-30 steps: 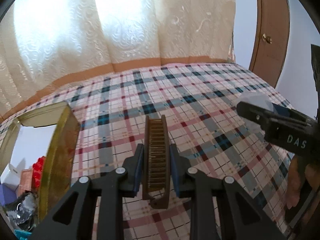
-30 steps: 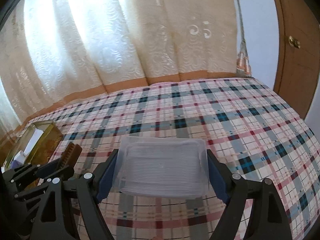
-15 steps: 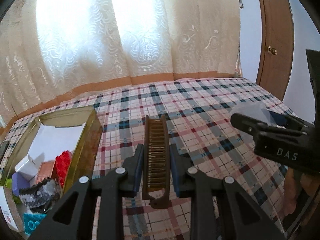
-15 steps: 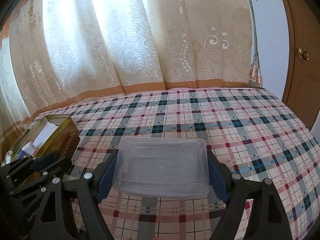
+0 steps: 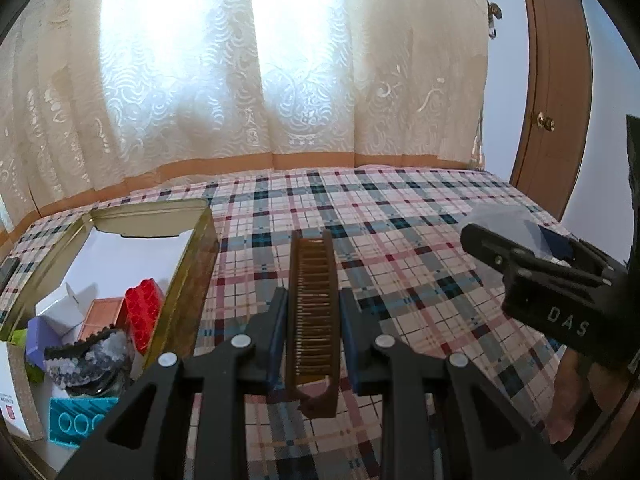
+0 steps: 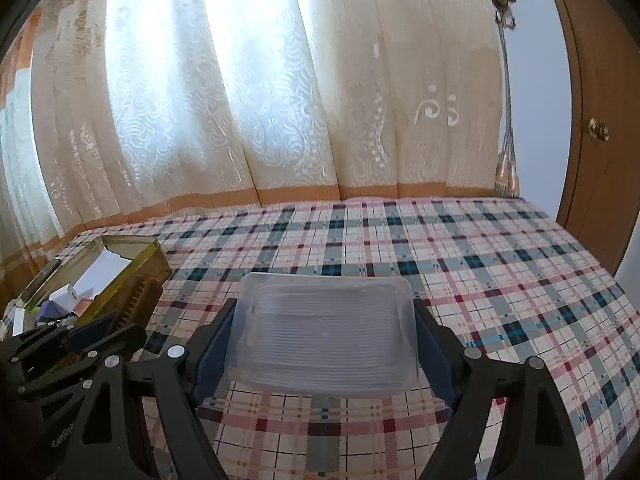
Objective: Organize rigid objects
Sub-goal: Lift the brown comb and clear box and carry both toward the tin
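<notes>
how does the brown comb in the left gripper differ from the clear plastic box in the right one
The brown plastic comb is narrow, dark and opaque; the clear rectangular plastic box is wide and see-through. The left gripper is nearly closed on the comb, while the right gripper spreads wide around the box. Both are gripped by their sides above the plaid cloth.

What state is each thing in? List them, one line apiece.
Left tool: shut on the brown comb.
Brown comb: held off the bed, teeth up.
Right tool: shut on the clear plastic box.
Clear plastic box: held, lifted above the bed.
Gold tin: open, lidless, partly filled with small items.
Door: closed.
Curtain: drawn.
</notes>
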### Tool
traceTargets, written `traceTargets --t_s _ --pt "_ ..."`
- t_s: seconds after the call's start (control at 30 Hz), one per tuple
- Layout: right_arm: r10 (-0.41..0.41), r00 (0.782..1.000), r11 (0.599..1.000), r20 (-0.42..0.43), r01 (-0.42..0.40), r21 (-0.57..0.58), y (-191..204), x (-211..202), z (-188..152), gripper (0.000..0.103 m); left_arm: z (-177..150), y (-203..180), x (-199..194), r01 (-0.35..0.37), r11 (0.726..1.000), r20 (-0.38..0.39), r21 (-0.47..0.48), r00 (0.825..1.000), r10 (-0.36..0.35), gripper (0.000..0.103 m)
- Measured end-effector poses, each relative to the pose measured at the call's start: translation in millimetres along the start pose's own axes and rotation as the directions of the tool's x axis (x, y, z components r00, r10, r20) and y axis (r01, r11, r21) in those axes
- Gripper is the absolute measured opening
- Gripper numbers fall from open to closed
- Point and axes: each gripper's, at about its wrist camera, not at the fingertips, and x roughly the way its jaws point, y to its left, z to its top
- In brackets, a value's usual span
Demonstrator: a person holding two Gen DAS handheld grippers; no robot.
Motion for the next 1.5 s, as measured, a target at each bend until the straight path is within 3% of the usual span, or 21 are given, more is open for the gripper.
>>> traceTargets --t_s 0.43,1.5 --pt "-0.017 0.999 1.0 0.036 0.018 -0.014 11.1 -9.7 -2.2 0.083 -7.0 8.7 -28.9 -0.019 1.0 0.111 -0.001 0.994 0.019 0.024" --pt "0.037 0.99 0.997 0.139 -0.027 -0.07 41.8 -35.1 -11.3 0.083 -18.5 28.7 -53.1 -0.046 0.998 0.164 -0.035 0.985 0.051 0.024"
